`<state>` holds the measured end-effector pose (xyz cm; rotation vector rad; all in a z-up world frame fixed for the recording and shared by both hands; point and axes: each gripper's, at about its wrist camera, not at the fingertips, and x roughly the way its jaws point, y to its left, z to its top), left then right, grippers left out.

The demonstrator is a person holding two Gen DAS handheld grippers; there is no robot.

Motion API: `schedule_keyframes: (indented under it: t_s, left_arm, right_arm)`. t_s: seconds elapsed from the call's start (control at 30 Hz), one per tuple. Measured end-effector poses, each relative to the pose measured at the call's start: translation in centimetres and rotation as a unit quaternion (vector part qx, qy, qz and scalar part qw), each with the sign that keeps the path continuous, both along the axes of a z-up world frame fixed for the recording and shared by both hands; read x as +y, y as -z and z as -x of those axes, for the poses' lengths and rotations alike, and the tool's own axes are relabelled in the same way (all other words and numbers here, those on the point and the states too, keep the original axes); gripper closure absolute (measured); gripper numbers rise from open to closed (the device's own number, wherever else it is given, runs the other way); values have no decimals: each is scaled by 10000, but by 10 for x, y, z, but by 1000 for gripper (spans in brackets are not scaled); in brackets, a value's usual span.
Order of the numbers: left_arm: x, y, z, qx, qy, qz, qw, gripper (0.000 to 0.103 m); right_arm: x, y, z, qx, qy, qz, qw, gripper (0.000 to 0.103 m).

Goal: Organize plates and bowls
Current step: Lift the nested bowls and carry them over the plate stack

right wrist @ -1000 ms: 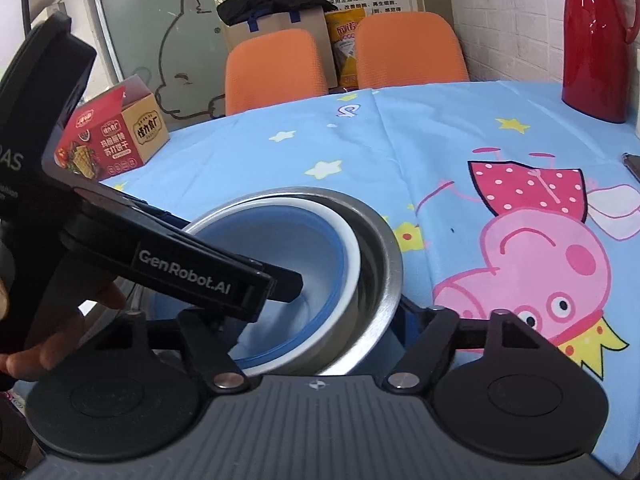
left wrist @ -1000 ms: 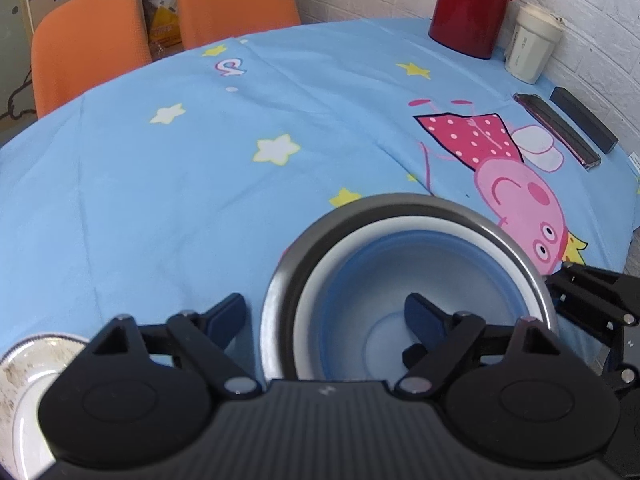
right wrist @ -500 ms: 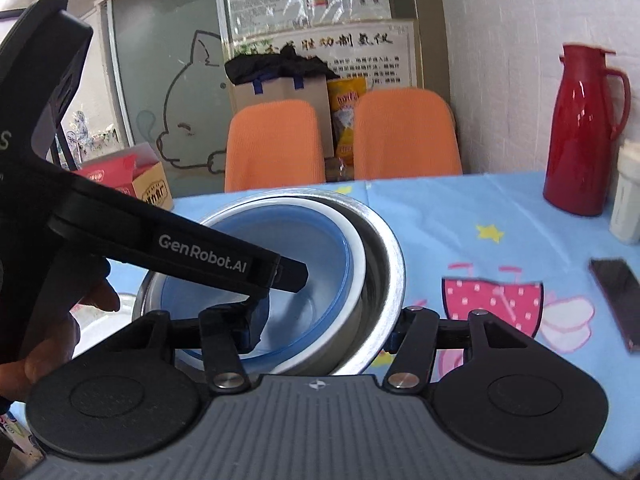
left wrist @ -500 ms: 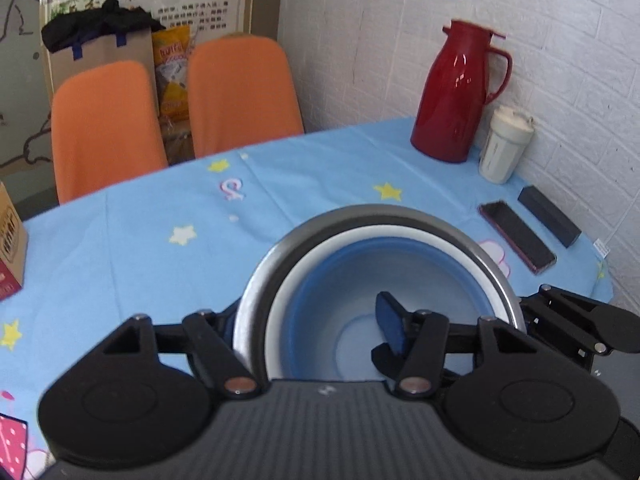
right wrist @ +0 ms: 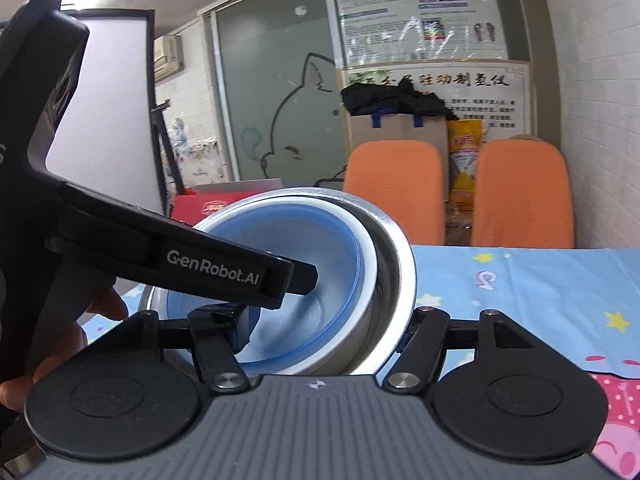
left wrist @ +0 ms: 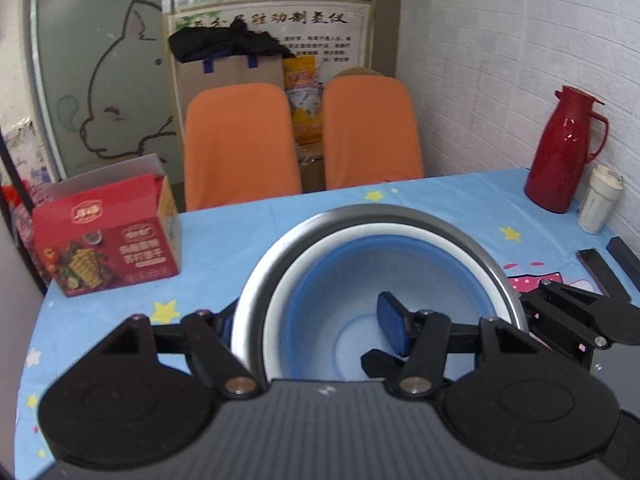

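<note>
A blue bowl (left wrist: 360, 276) sits nested in a white bowl (left wrist: 340, 240), which sits in a steel bowl (left wrist: 360, 214). The stack is lifted above the blue tablecloth (left wrist: 224, 240). My left gripper (left wrist: 308, 320) is shut on the stack's left wall, one finger inside the blue bowl and one outside the steel bowl. My right gripper (right wrist: 320, 320) is shut on the stack's (right wrist: 384, 248) right wall in the same way. The left gripper's body (right wrist: 180, 256) crosses the right wrist view.
A red snack box (left wrist: 108, 244) stands at the table's left. A red thermos (left wrist: 560, 152), a white cup (left wrist: 600, 200) and two dark flat items (left wrist: 600, 268) lie at the right by the brick wall. Two orange chairs (left wrist: 240, 140) stand behind the table.
Both grippers have closed on the bowl stack and raised it off the table; the views have tilted up from the tablecloth to the chairs and wall. A patterned plate at lower left has left view.
</note>
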<state>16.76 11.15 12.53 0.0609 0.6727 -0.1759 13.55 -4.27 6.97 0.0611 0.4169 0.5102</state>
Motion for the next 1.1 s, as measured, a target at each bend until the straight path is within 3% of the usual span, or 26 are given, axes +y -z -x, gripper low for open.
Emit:
schedule_keyframes:
  t_s: [0.23,0.6,1.1]
  left_arm:
    - [44,26,14,172,-347,196,9991,44]
    - [58,98,16,942,-314,687,9927,43]
    - [56,126,13,1181,-354,619,9904,43]
  right_arm:
    - [43,10,4,182,-491,151,9985,0]
    - [55,59,16,965,-466,426,9933,0]
    - [55,87,12,1371,-471,389,9887,0]
